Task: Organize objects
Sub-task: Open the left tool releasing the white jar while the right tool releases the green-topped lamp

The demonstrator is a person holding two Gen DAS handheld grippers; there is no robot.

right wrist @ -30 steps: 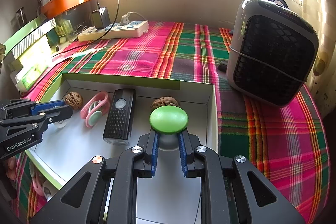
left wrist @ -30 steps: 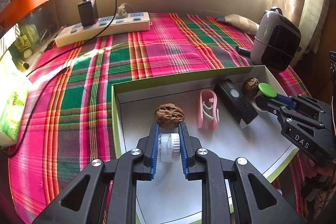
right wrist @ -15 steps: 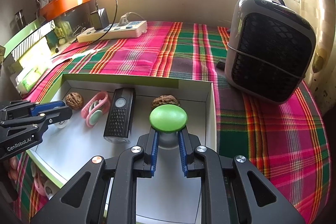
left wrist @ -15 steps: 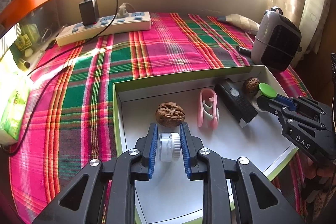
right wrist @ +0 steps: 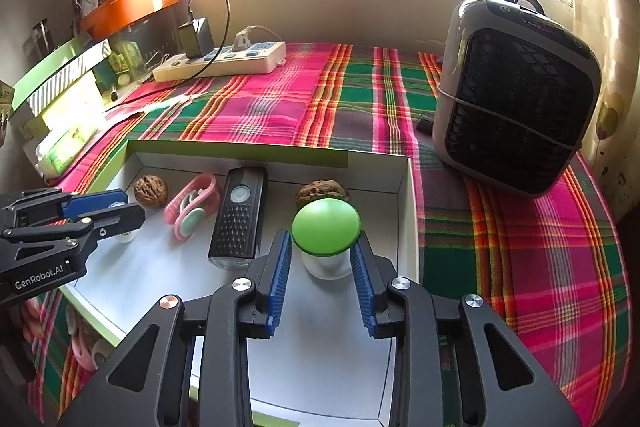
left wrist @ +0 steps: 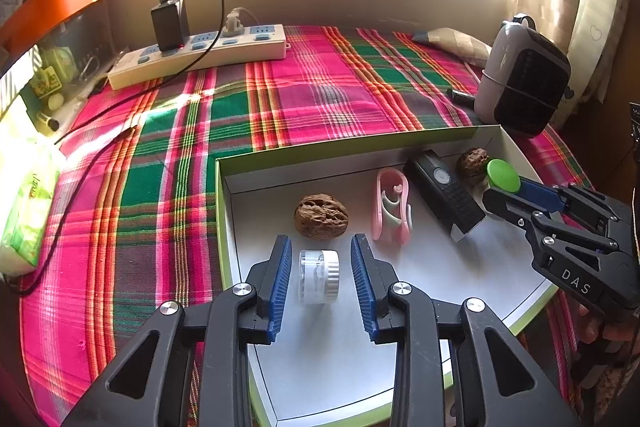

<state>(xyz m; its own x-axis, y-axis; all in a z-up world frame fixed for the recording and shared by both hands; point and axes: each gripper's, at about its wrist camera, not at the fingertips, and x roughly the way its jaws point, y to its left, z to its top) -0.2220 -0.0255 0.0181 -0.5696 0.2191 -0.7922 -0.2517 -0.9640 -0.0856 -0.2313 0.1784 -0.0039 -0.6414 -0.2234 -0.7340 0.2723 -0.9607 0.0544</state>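
In the left wrist view, the left hand-held gripper [left wrist: 320, 277] sits at lower centre with its blue-padded fingers spread apart, clear gaps on either side of a small clear jar with a white cap [left wrist: 319, 276] lying on its side on the white floor of the box [left wrist: 400, 143]. Just above the jar in the frame lies a walnut [left wrist: 321, 215], and to its right a pink clip [left wrist: 391, 205], then a black remote-like device [left wrist: 444, 194], then a second walnut [left wrist: 472, 165] near the box's upper right corner.

In the right wrist view, the right hand-held gripper [right wrist: 325, 261] is at lower centre, its fingers parted and flanking a green-capped jar [right wrist: 325, 231] that stands upright on the box floor; whether the pads touch its clear body I cannot tell. The second walnut lies just behind it against the far wall.

The green-rimmed box rests on a pink and green plaid cloth [left wrist: 320, 95]. A white power strip [left wrist: 200, 53] lies at the upper left, and a grey heater [right wrist: 516, 95] stands at the right.
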